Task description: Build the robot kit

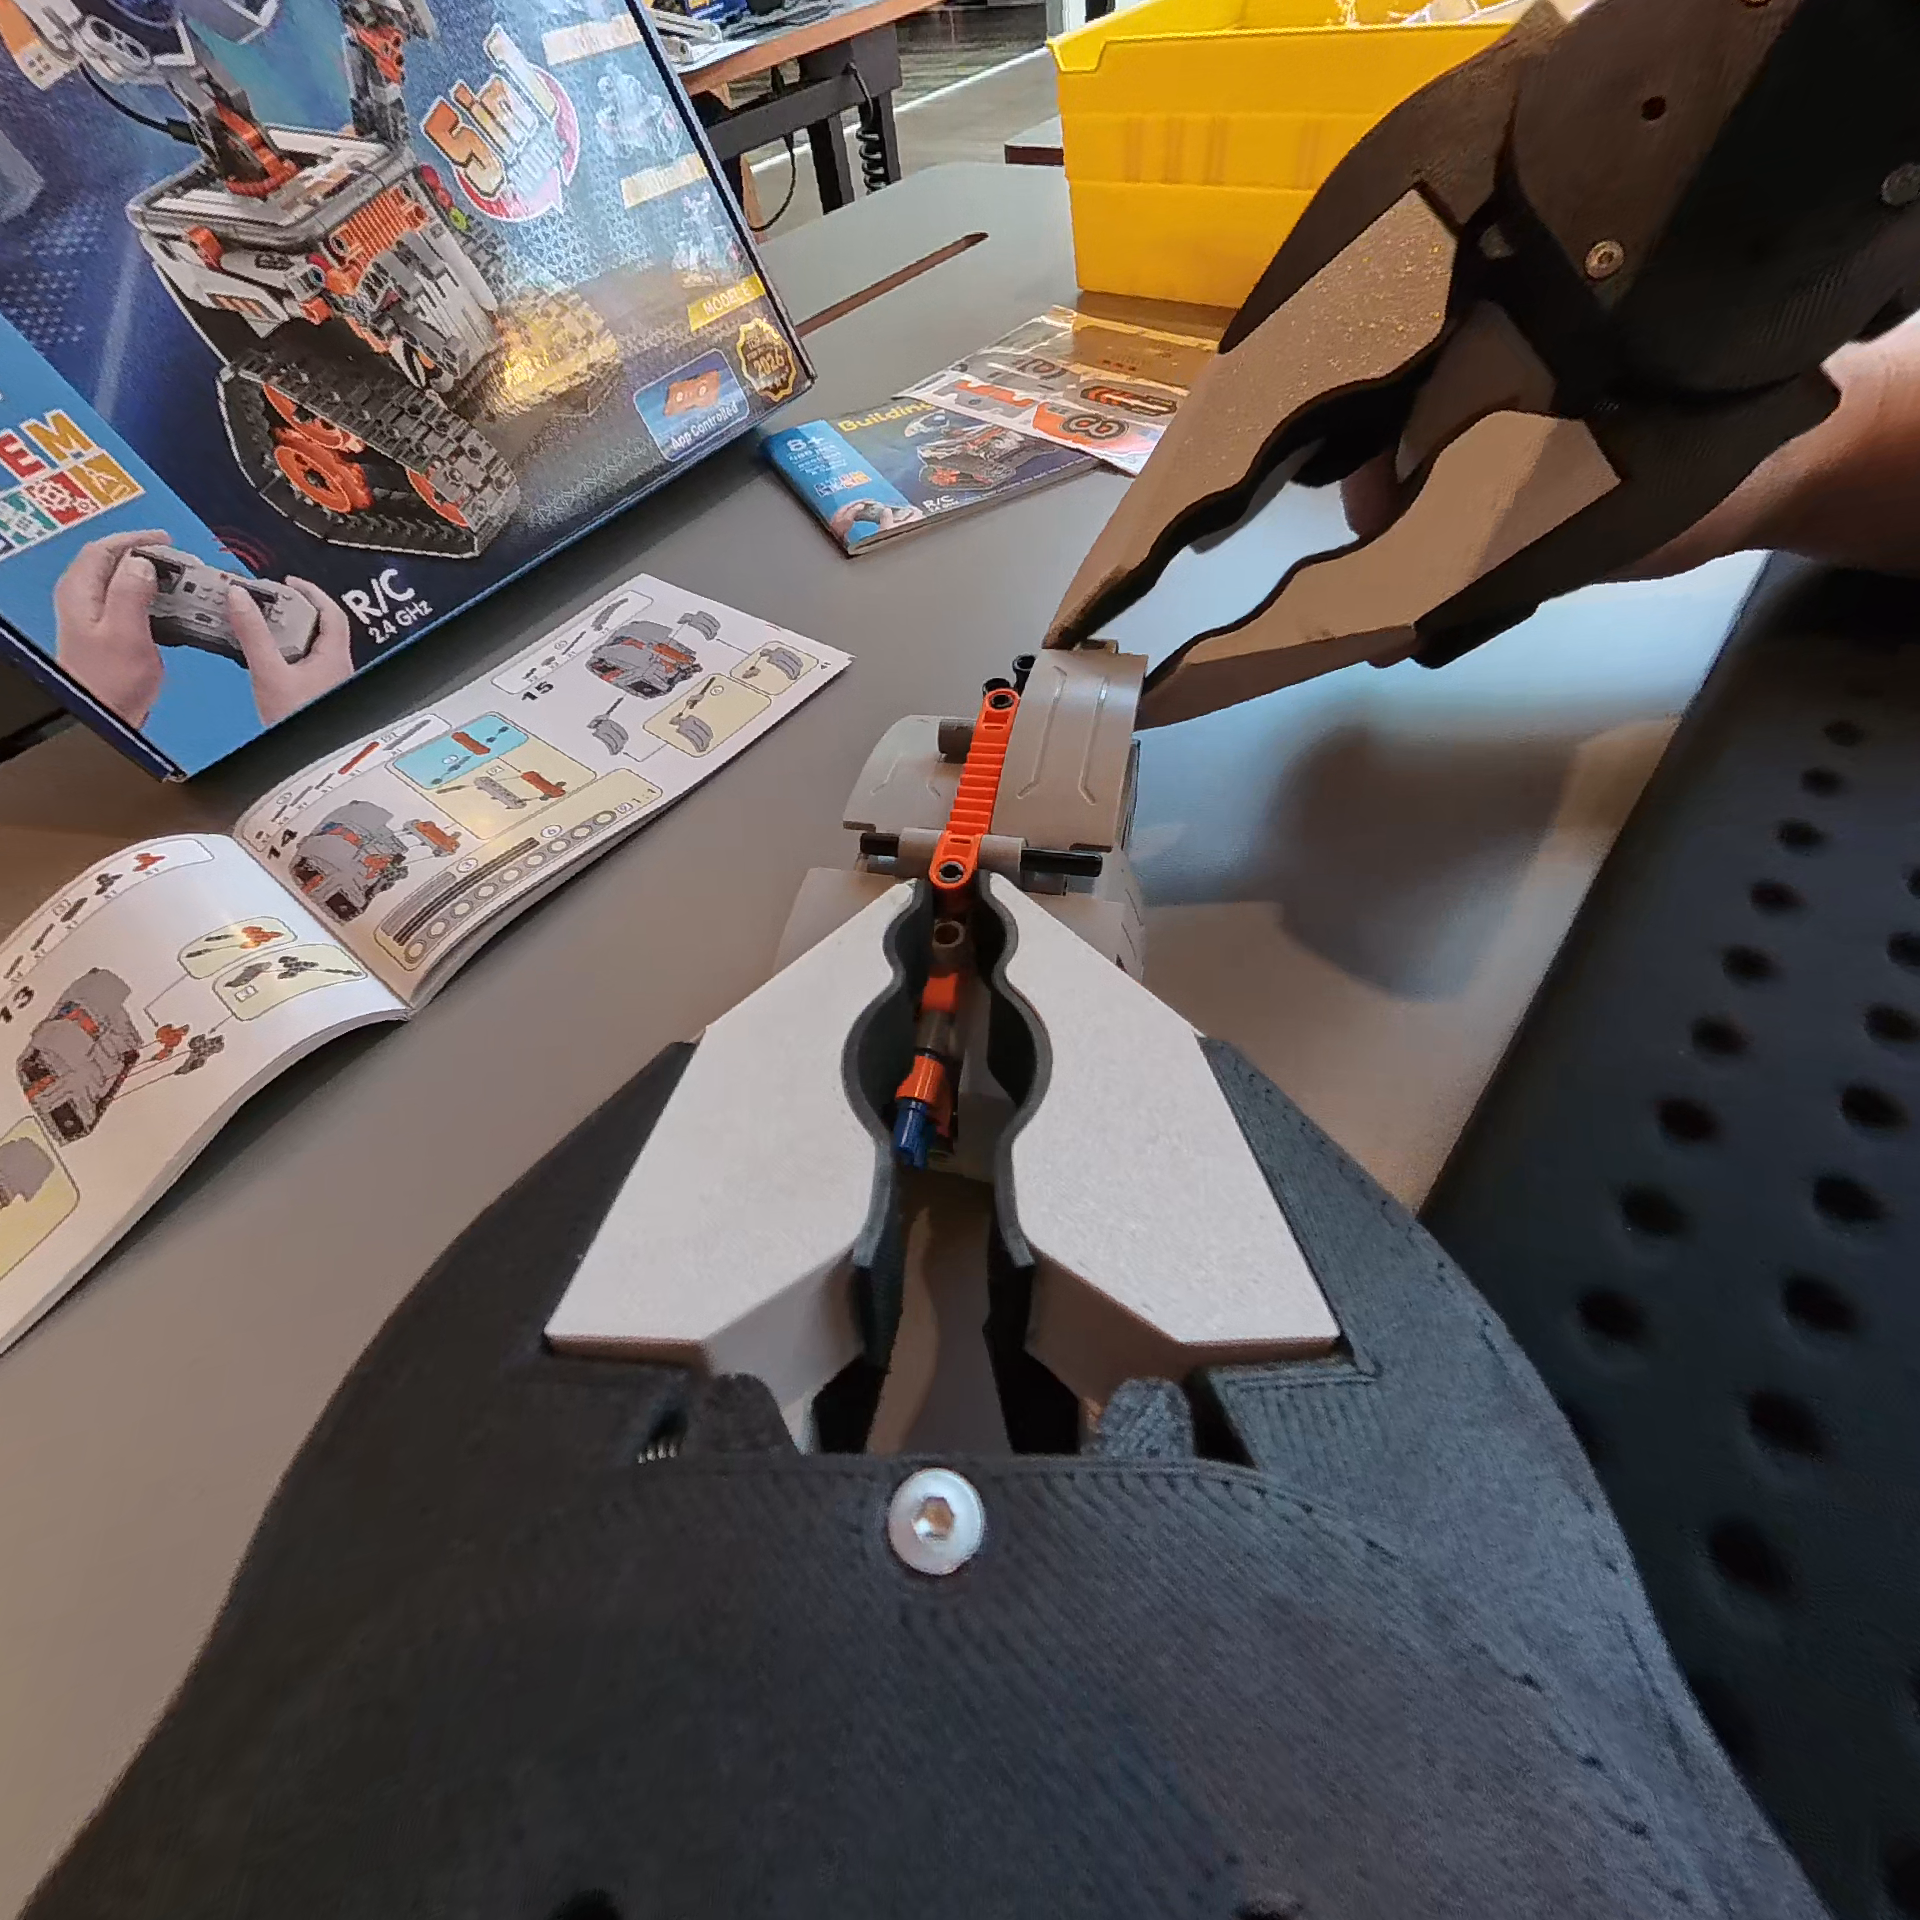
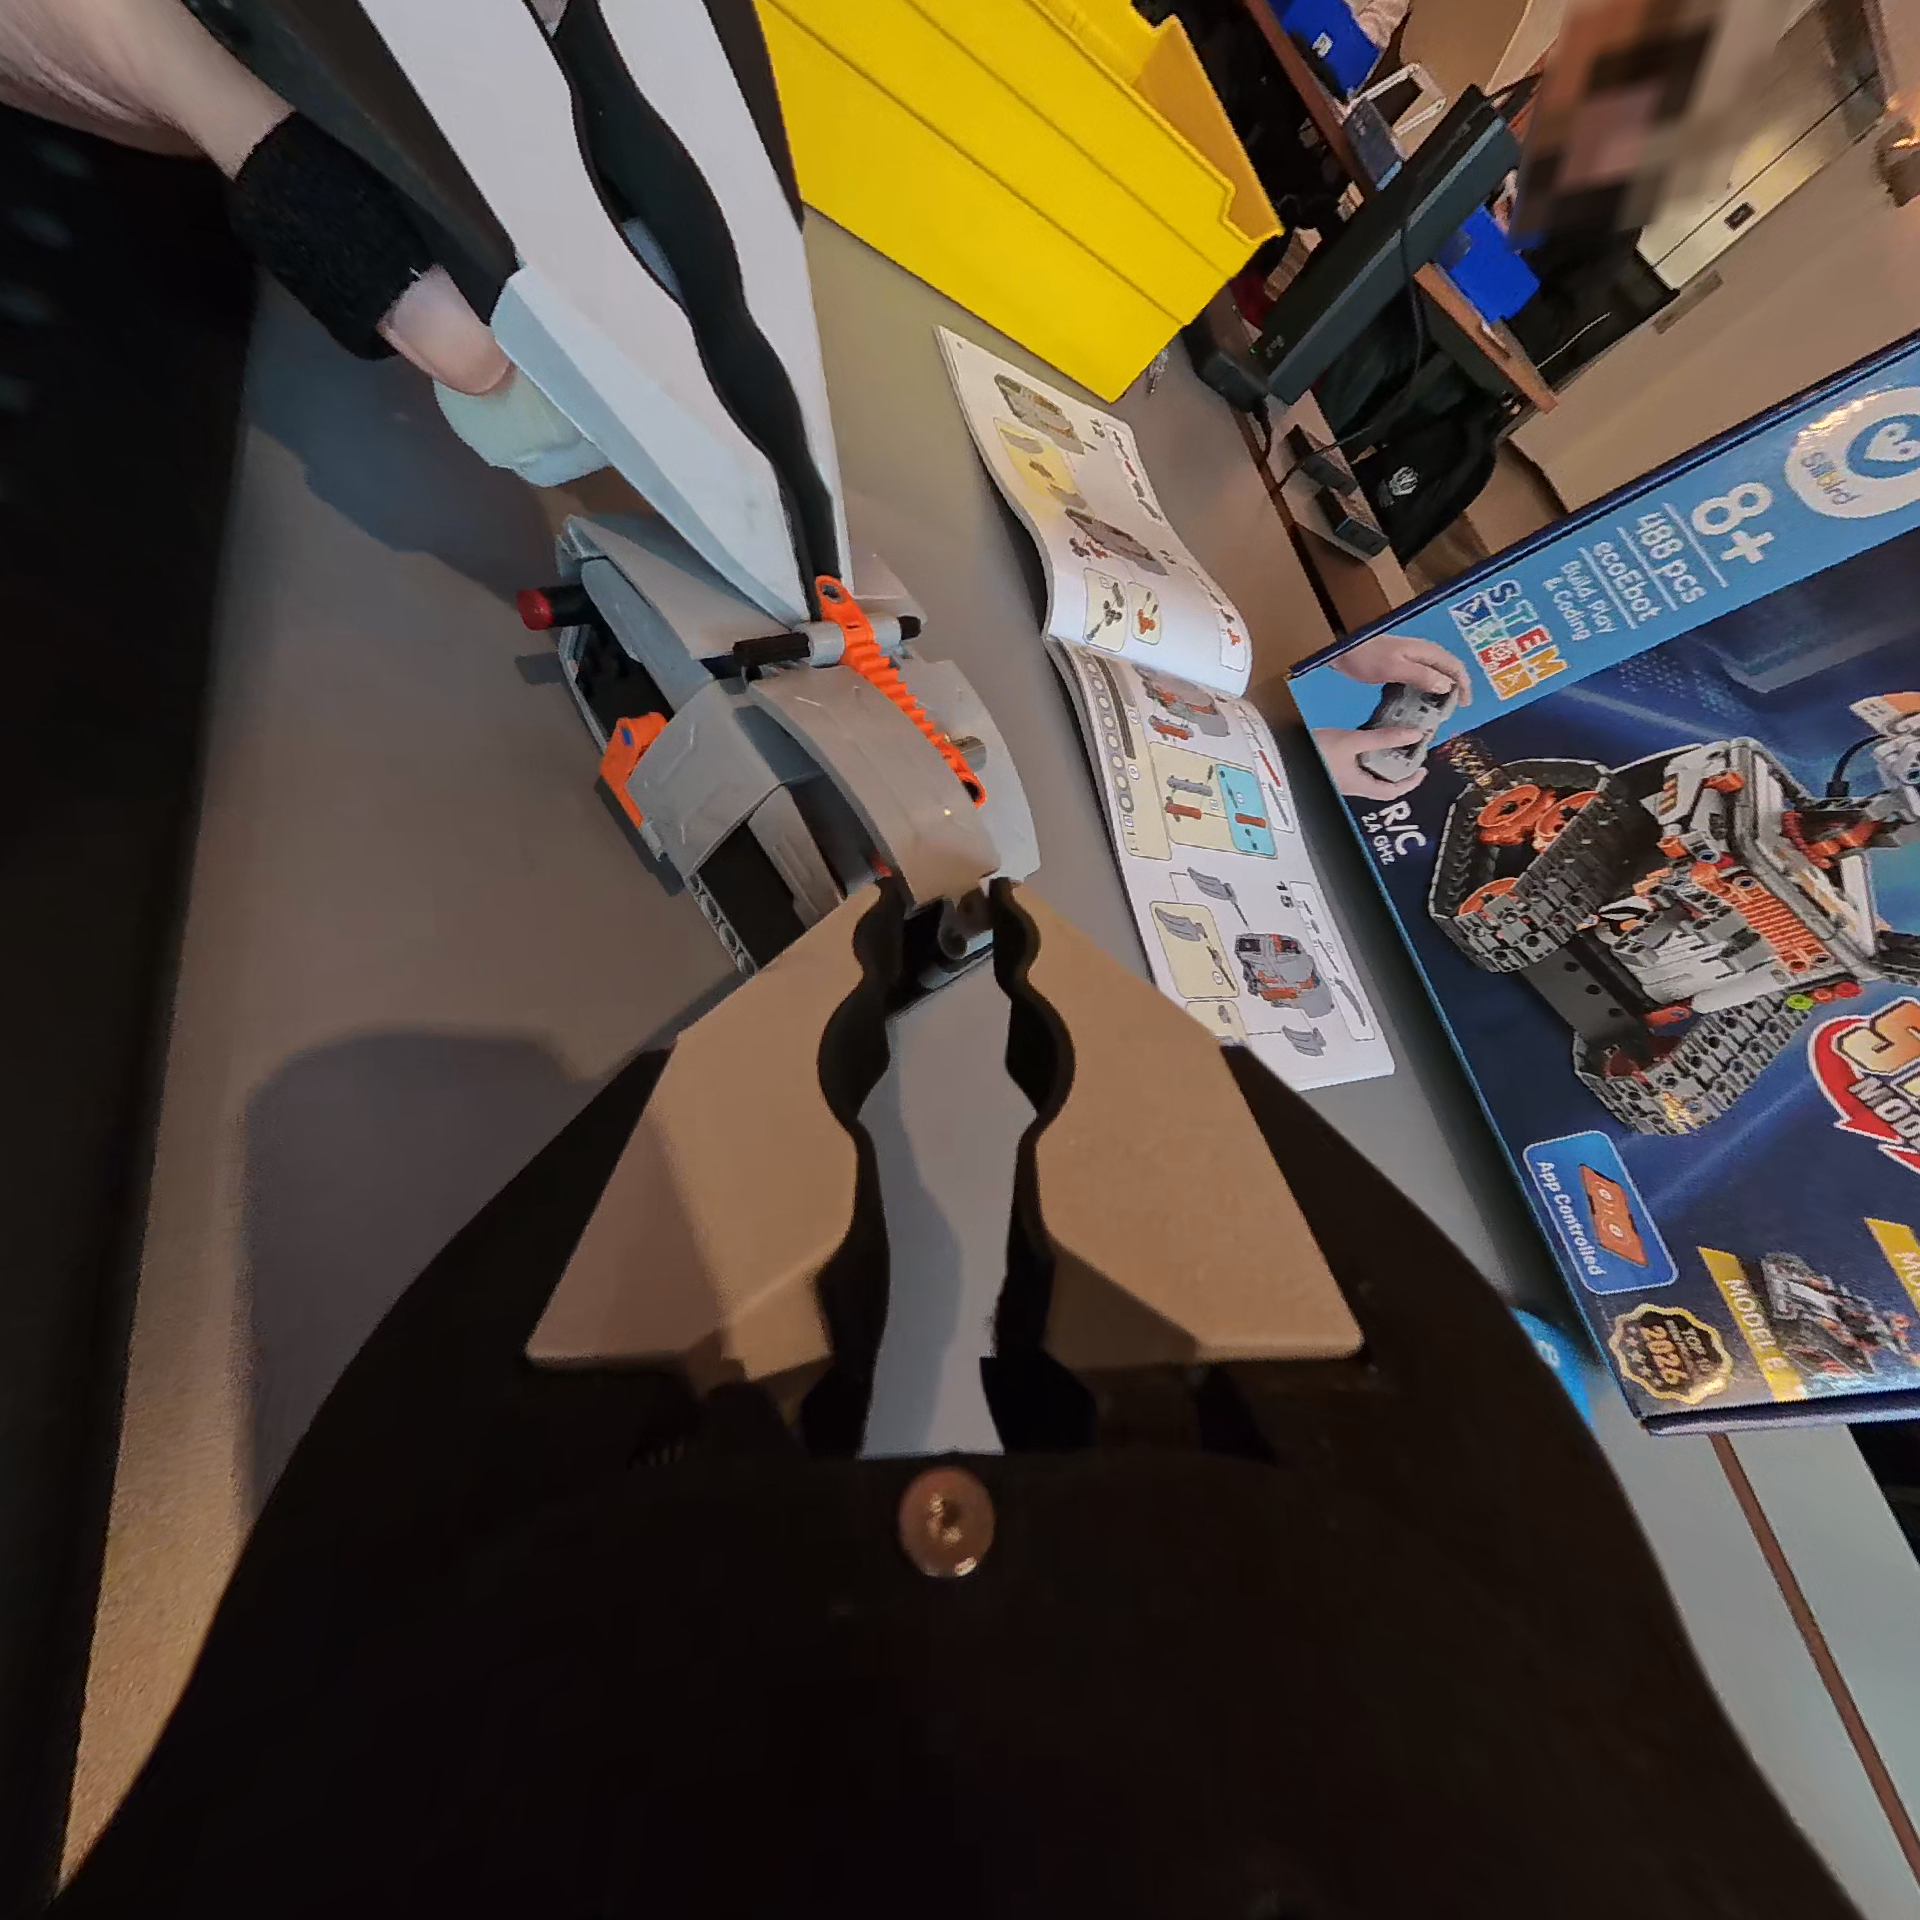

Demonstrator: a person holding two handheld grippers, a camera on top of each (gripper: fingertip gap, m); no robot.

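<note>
Left claw — model lengthwise ahead

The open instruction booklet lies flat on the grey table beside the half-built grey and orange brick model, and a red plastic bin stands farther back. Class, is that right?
One detail is wrong: the plastic bin is yellow, not red, as the left wrist view shows. The open instruction booklet does lie flat on the grey table beside the half-built grey and orange brick model.

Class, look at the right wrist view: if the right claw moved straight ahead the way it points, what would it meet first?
Most likely the curved grey panel of the brick model; the right claw already has its tips at that panel's edge, with the left claw beyond.
</note>
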